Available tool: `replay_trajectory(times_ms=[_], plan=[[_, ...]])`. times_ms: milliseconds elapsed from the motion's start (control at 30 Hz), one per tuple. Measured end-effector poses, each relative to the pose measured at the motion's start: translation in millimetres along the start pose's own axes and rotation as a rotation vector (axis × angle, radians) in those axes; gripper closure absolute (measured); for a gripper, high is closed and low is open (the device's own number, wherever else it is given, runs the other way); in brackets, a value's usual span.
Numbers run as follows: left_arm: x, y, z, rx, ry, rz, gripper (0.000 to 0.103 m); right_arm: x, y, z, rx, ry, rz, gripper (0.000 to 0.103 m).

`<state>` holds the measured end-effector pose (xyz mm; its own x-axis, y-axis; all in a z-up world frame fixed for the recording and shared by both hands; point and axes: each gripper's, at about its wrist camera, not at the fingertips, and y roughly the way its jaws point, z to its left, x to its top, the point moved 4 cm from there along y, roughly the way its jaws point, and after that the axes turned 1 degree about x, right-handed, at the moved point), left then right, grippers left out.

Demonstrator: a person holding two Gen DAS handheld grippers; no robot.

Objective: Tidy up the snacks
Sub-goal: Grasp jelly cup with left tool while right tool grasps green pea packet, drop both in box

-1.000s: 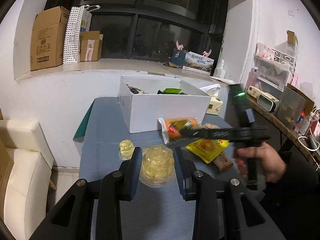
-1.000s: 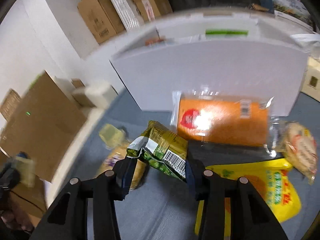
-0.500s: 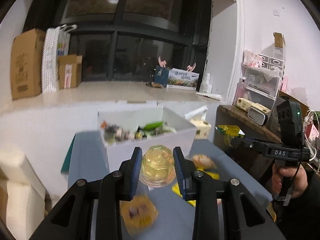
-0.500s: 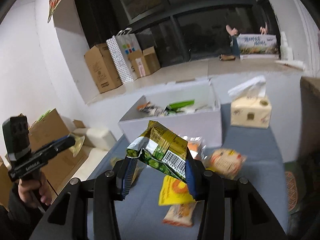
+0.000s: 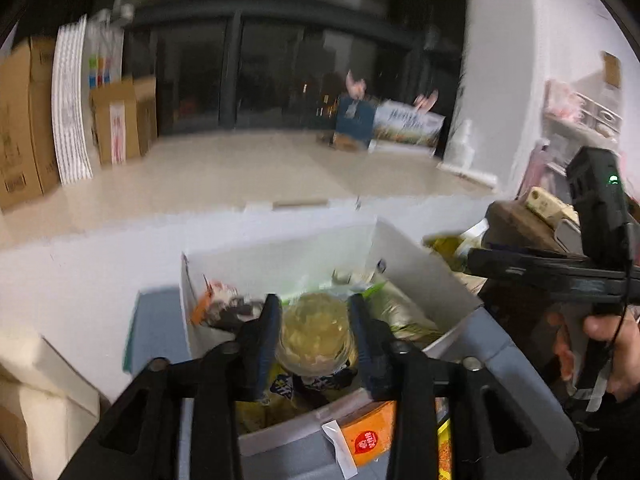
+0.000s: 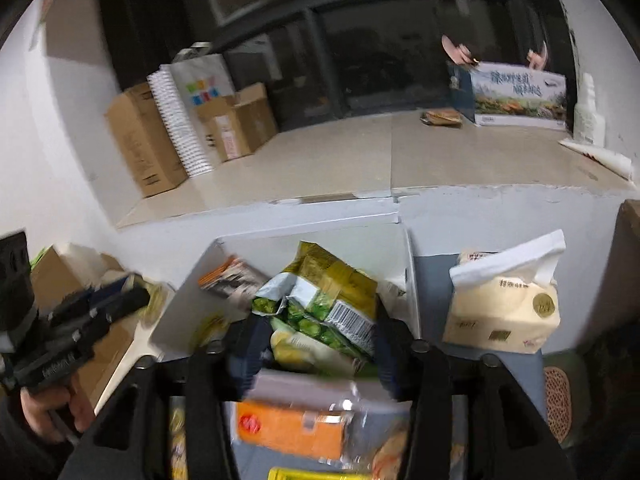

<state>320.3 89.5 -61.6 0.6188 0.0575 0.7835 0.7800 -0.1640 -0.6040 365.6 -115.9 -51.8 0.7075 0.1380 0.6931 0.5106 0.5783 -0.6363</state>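
My left gripper (image 5: 314, 328) hovers over the open white box (image 5: 424, 272) with a clear jelly cup (image 5: 316, 332) between its pads. Its jaws are opening, and the cup's sides still look to touch both pads. My right gripper (image 6: 316, 340) is also above the box (image 6: 188, 300). Its jaws are opening, and a green and gold snack packet (image 6: 324, 300) sits loosely between the fingers, over the other snacks in the box. Each gripper shows from the side in the other's view, held by a hand.
An orange packet (image 6: 292, 428) leans on the box's near wall on the grey table (image 5: 520, 380), with a yellow packet (image 6: 304, 474) in front. A tissue pack (image 6: 504, 308) stands right of the box. Cardboard boxes (image 6: 140, 140) line the ledge behind.
Both grippers have risen from the table and travelled forward to above the white box, carrying the jelly cup and the green packet. The right jaws look a little wider.
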Motion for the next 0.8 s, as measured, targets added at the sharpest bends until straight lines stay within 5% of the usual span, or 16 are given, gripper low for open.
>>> replay_trajectory(times_ms=[33,67,567,800], plan=[[-1.3,4.1,4.3,0.004,-0.023,0.015,0.026,2.3,3.3,-0.7,-0.006,-0.002,0.006,0.0],[-1.9,4.2,6.7,0.005,-0.038,0.008,0.0,3.9,5.1,-0.9,-0.022,-0.01,0.008,0.0],[-14.3,-50.5,-7.3,0.01,0.026,-0.044,0.0,-14.9,-34.5,29.9,-0.027,-0.111,-0.041,0.0],[-80.8,-108.9,-23.9,-0.026,0.042,-0.078,0.0,-89.7,-100.2,52.9,0.077,-0.149,-0.097,0.0]])
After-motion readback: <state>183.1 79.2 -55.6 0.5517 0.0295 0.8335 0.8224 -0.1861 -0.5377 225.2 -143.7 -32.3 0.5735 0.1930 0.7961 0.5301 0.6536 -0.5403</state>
